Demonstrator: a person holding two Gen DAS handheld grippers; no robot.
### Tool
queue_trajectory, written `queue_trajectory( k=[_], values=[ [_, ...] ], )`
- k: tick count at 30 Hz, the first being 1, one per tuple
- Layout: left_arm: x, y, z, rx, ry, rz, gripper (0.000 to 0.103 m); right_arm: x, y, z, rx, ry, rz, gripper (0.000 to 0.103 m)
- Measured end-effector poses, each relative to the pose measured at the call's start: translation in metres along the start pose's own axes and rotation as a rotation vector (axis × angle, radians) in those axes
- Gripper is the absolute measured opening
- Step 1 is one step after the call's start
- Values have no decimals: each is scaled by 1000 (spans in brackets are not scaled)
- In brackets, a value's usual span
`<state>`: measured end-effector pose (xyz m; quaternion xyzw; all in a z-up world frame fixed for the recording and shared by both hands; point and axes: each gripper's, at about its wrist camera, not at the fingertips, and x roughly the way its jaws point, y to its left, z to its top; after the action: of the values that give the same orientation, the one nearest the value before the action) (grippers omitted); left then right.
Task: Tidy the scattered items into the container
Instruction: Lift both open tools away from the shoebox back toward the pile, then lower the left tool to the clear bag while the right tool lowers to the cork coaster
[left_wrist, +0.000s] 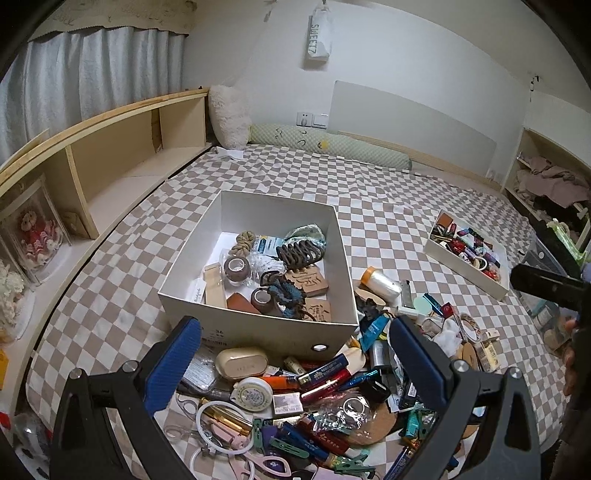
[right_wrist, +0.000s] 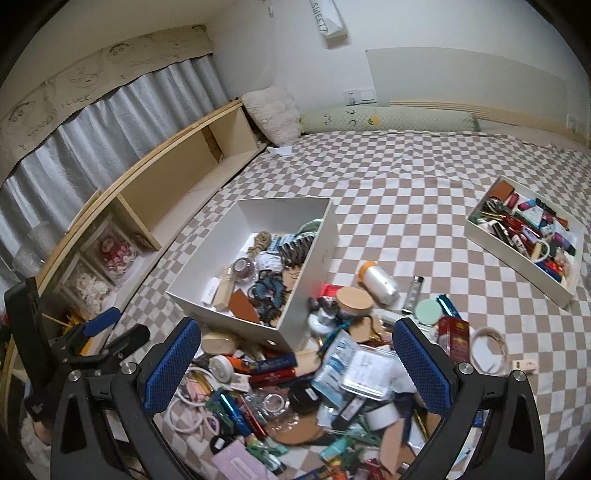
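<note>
**On the bed: box part filled, pile waiting**

Across the checked bed (left_wrist: 388, 206) I see the white box (left_wrist: 258, 317) holding tape rolls and a hair claw. Right of it sits a full tray (left_wrist: 469, 269). Nearest me lies the pile (left_wrist: 314, 391). My left gripper (left_wrist: 295, 365) and right gripper (right_wrist: 297, 367) hover over it, both spread wide, empty.

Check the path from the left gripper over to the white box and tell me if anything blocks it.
Nothing visible blocks it. The left gripper hangs open and empty above the clutter pile, and the white box sits just beyond, open-topped. Only its near wall stands between them, so items need lifting over it.
</note>
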<state>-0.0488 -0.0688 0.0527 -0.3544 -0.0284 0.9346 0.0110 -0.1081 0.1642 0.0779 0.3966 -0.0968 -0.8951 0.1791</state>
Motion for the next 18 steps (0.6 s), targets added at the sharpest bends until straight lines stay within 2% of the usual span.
queue_trajectory(
  k=[13,18],
  values=[
    [5,-15,-7,20,3,31,102,-18,-37,-19,6,-13,-48,103],
    [7,-19,-10,25,2,12,102,-23,-52,-24,22,-15,-59,103]
  ],
)
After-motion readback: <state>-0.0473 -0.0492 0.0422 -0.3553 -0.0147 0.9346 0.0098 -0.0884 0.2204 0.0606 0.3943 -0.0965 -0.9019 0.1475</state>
